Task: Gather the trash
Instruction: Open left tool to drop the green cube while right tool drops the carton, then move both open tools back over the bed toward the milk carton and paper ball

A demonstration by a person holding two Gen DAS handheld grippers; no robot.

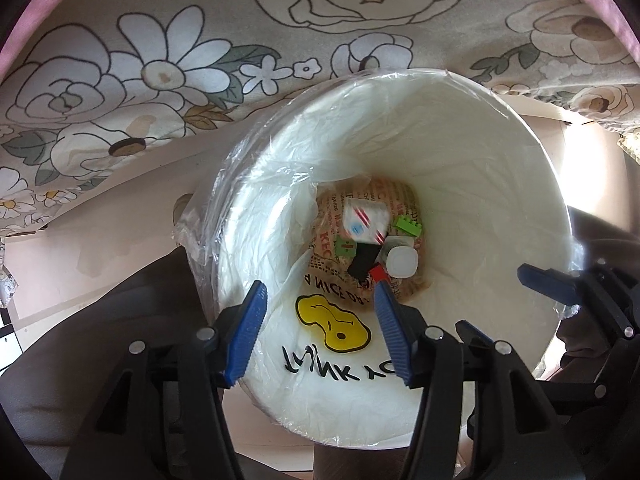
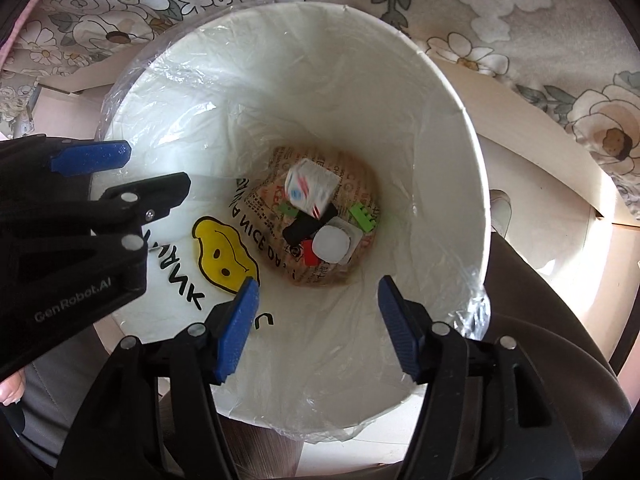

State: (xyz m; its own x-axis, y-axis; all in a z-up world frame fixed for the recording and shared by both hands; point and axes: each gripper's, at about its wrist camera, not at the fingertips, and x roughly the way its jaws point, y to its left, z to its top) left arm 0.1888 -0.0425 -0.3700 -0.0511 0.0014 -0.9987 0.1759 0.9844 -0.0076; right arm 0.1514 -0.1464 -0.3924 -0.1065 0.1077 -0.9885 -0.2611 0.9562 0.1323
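A white trash bin (image 1: 520,208) (image 2: 440,128) with a clear plastic liner and a yellow smiley print fills both views from above. At its bottom lie a white carton with red and blue marks (image 1: 366,222) (image 2: 310,190), green bricks (image 1: 408,226) (image 2: 364,216), a black piece (image 1: 362,262) (image 2: 304,228), a red piece (image 1: 378,272) (image 2: 308,254) and a white cup lid (image 1: 402,262) (image 2: 332,245). My left gripper (image 1: 320,312) is open and empty over the bin's mouth. My right gripper (image 2: 316,308) is open and empty over the bin, to the right of the left one.
A floral cloth (image 1: 160,72) (image 2: 520,20) hangs behind the bin over a pale wooden frame (image 2: 540,152). Grey fabric (image 1: 80,340) lies at the near side. The right gripper's fingers (image 1: 552,284) show in the left view; the left gripper's fingers (image 2: 92,156) show in the right view.
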